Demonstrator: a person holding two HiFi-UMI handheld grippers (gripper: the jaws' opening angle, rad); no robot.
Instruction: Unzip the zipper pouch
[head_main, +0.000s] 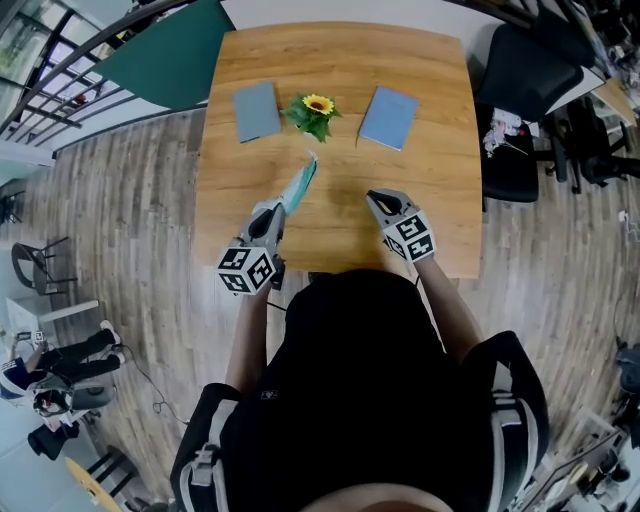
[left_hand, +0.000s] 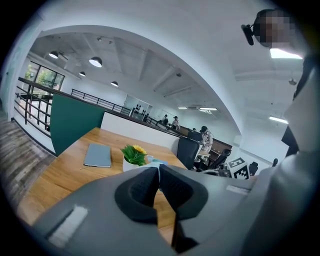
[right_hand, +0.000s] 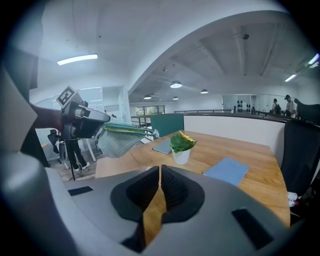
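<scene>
Left tool (head_main: 284, 208) clamped on pouch (head_main: 300, 183) end, pouch held above bench (head_main: 440, 150). Right tool (head_main: 376, 198) jaws together, empty, apart from pouch.

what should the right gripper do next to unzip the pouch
Probably open the right gripper and bring it to the zipper of the pouch: that gripper is shut and empty, apart from the pouch, which the left gripper holds up.

Head view: above the person, looking steeply down on the whole tabletop (head_main: 340, 60), left claw (head_main: 284, 207) and right claw (head_main: 373, 197).
Left claw view: low behind its own tips, facing across the tabletop.
Right claw view: likewise, angled toward the left claw.
Shared: all 3 show the potted flower (head_main: 315, 112).
</scene>
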